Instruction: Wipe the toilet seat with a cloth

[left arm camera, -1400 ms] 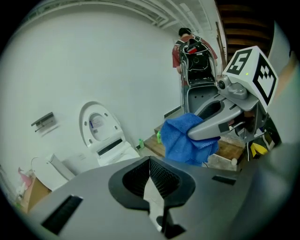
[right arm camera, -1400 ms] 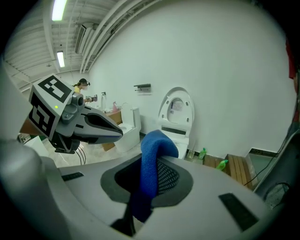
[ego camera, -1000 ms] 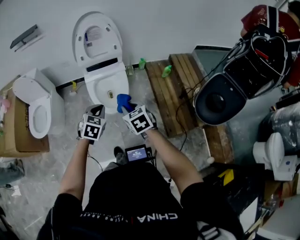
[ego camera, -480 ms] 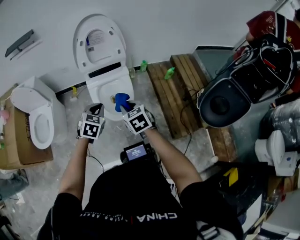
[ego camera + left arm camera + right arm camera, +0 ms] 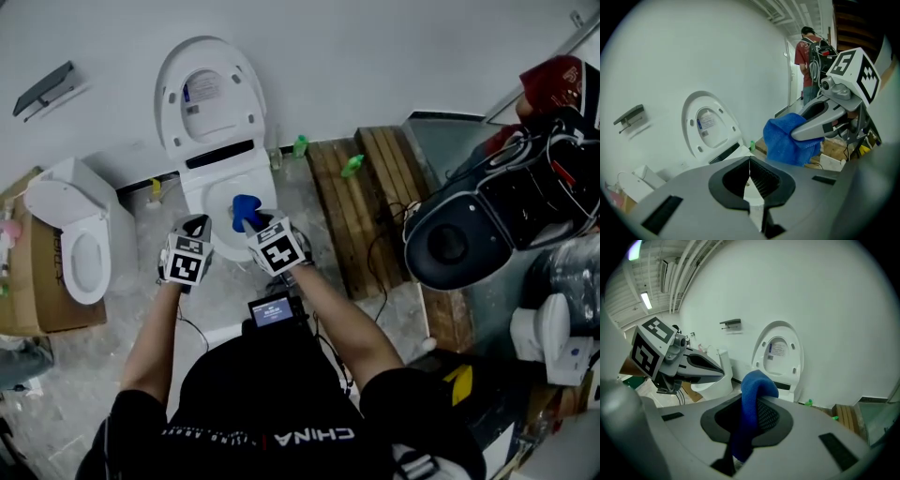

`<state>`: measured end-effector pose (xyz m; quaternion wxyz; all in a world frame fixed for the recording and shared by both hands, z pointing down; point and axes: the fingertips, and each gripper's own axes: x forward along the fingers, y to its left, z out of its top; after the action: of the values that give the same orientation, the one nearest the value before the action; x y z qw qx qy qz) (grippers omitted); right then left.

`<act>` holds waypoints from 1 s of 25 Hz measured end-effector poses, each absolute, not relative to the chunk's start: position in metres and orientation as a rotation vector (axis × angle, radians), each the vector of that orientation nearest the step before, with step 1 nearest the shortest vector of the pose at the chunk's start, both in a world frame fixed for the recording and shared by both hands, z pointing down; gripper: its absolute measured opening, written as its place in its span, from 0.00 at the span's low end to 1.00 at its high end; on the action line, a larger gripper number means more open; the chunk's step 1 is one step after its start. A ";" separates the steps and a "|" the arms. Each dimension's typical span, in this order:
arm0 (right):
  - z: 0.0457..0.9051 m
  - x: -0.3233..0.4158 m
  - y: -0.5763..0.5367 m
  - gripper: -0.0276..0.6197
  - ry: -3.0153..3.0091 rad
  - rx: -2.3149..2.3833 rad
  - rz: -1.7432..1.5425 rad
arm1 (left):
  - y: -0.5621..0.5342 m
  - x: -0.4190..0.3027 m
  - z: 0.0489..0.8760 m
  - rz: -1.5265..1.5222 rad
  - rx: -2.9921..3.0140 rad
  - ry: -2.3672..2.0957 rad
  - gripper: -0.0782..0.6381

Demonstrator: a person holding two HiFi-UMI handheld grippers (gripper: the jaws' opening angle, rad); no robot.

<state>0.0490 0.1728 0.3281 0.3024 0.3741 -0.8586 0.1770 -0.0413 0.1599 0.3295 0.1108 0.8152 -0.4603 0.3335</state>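
Presently, the right gripper [image 5: 253, 223] was found clamped on a blue cloth [image 5: 246, 208], which was pinched between the jaws and stood up in a fold above them. In the right gripper view the cloth [image 5: 751, 404] was seen to fill the gap between the pads and to droop over one side. The cloth was held over the front of the toilet [image 5: 217, 184] bowl; whether it touched the rim could not be established.

The left gripper [image 5: 199, 225] was held just beside the right one, at the front left of the bowl. Its jaws were observed fully together in the left gripper view [image 5: 750, 174], with nothing between them. From that view the right gripper [image 5: 799, 135] and the hanging cloth [image 5: 785, 143] were seen close by, to the right.

The lid [image 5: 211, 94] was found raised and leaning against the wall [image 5: 375, 56]. Whether the seat was raised with it could not be determined.

A second toilet [image 5: 70, 234] was noted to the left, beside a cardboard box [image 5: 33, 281]. A wooden pallet [image 5: 361, 206] lay to the right of the bowl, with two green bottles [image 5: 300, 145] at its far end. A person [image 5: 562, 84] in red was recorded at the upper right.
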 end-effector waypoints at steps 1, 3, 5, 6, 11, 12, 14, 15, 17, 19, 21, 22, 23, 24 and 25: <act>0.329 0.049 0.161 0.12 -2.281 0.982 0.468 | 0.149 -0.041 0.330 0.980 2.389 -1.362 0.13; 0.330 0.049 0.135 0.12 -2.289 0.958 0.463 | 0.123 -0.040 0.330 0.984 2.375 -1.382 0.13; 0.329 0.050 0.108 0.12 -2.298 0.934 0.458 | 0.096 -0.037 0.329 0.985 2.361 -1.398 0.13; 0.328 0.052 0.095 0.12 -2.302 0.922 0.455 | 0.082 -0.034 0.327 0.981 2.356 -1.407 0.13; 0.323 0.065 0.030 0.12 -2.318 0.866 0.432 | 0.018 -0.018 0.312 0.948 2.332 -1.467 0.13; 0.323 0.066 0.019 0.12 -2.324 0.855 0.430 | 0.007 -0.017 0.312 0.944 2.326 -1.477 0.13; 0.323 0.065 -0.001 0.12 -2.341 0.830 0.431 | -0.012 -0.015 0.313 0.938 2.311 -1.497 0.13; 0.324 0.064 -0.009 0.12 -2.347 0.815 0.433 | -0.019 -0.014 0.313 0.937 2.304 -1.505 0.13; 0.325 0.064 -0.022 0.12 -2.354 0.790 0.438 | -0.030 -0.011 0.315 0.938 2.290 -1.514 0.13; 0.327 0.062 -0.033 0.12 -2.358 0.773 0.443 | -0.037 -0.011 0.318 0.946 2.280 -1.519 0.13; 0.329 0.057 -0.041 0.12 -2.359 0.765 0.447 | -0.042 -0.015 0.321 0.962 2.273 -1.519 0.13; 0.330 0.055 -0.045 0.12 -2.357 0.764 0.448 | -0.045 -0.018 0.323 0.967 2.271 -1.517 0.13; 0.330 0.051 -0.048 0.12 -2.356 0.764 0.451 | -0.047 -0.022 0.324 0.968 2.268 -1.514 0.13; 0.330 0.047 -0.050 0.12 -2.355 0.765 0.455 | -0.050 -0.026 0.325 0.966 2.267 -1.512 0.13; 0.330 0.042 -0.054 0.12 -2.357 0.769 0.460 | -0.054 -0.031 0.324 0.963 2.268 -1.509 0.13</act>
<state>0.0423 -0.0535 0.3298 0.3053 0.2905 -0.8901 0.1737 -0.0308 -0.0541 0.3240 0.1260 0.7787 -0.5180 0.3307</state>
